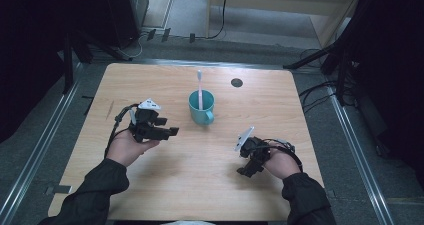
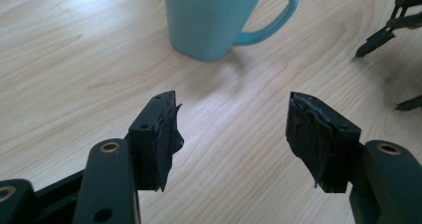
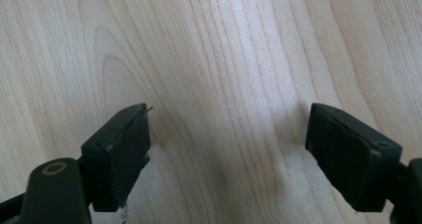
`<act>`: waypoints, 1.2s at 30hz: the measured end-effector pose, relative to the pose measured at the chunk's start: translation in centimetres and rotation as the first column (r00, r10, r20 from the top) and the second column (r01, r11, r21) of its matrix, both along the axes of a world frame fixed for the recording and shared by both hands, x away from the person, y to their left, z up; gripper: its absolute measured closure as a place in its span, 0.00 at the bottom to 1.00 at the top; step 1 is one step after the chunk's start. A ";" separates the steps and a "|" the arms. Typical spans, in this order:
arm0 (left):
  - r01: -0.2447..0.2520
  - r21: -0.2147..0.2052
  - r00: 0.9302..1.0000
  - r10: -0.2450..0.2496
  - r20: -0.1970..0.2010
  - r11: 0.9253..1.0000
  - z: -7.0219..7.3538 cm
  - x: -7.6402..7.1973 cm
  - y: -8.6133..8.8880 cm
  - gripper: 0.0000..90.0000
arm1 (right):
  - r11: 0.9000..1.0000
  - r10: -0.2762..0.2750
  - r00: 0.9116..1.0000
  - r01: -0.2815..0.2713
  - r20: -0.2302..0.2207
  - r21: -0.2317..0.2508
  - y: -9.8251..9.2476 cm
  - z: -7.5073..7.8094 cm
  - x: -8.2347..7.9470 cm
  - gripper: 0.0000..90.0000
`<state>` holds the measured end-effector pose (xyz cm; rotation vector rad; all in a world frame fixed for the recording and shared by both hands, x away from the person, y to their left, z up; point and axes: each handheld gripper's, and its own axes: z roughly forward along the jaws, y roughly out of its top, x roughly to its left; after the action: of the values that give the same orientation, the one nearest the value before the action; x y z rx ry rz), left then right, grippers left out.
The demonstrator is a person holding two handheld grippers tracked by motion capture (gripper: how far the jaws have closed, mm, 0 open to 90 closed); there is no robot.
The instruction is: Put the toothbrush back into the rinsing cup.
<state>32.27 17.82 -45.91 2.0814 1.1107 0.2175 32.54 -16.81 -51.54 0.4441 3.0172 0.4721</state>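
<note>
**Operator:** Two grippers need a status check. Start at the tools.

**Inspector:** Left gripper [image 2: 231, 129]: jaws spread wide, nothing between them. It aims across the wooden table [image 1: 150, 80] toward the teal mug [image 2: 214, 20], which stands near but clear of the pads. Right gripper [image 3: 226, 154]: jaws equally wide apart, empty, looking down on bare wood grain.

**Operator:** Position of each in the high view?

**Inspector:** Left gripper [image 1: 159, 130] sits left of the mug [image 1: 201, 107] and slightly nearer the person, jaws pointing to the right. Right gripper [image 1: 248, 169] sits well apart from the mug, toward the near right part of the table, jaws pointing down toward the near edge.

**Operator:** Location of the work items?

**Inspector:** The mug stands upright near the table centre, handle toward the person. A pink-and-white toothbrush [image 1: 199, 87] stands inside it, leaning on the far rim, head up.

**Operator:** Progress assessment?

**Inspector:** Judged from the layout: if the job is placing the toothbrush in the mug, it appears complete, with both tools empty and clear. If the toothbrush or mug is to be taken out or moved, nothing is gripped yet; approach and closure remain.

**Operator:** Other items?

**Inspector:** A dark round spot [image 1: 237, 82] on the far tabletop.
</note>
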 end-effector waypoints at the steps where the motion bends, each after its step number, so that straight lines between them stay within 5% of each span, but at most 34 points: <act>1: -0.007 0.023 1.000 0.007 0.004 1.000 -0.3 -0.2 0.2 0.41 | 1.000 -0.002 1.000 0.002 -0.001 0.004 0.0 0.0 0.0 0.20; 5: -0.008 0.041 1.000 0.007 0.016 0.999 -0.7 -0.7 0.5 0.41 | 1.000 -0.001 1.000 0.001 -0.002 0.002 0.0 0.0 0.0 0.20; 20: -0.038 0.067 0.998 0.041 -0.041 0.997 -3.0 -0.5 2.0 0.39 | 1.000 -0.004 1.000 0.004 -0.006 -0.005 0.0 0.0 -0.1 0.20; 36: -0.051 0.096 0.996 0.057 -0.065 0.994 -3.6 -0.2 2.4 0.35 | 1.000 0.009 1.000 -0.009 -0.005 -0.005 0.0 -0.1 -0.1 0.20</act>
<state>32.10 20.21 -49.53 2.1577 1.2197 0.2307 32.47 -16.76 -51.63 0.4326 3.0255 0.4642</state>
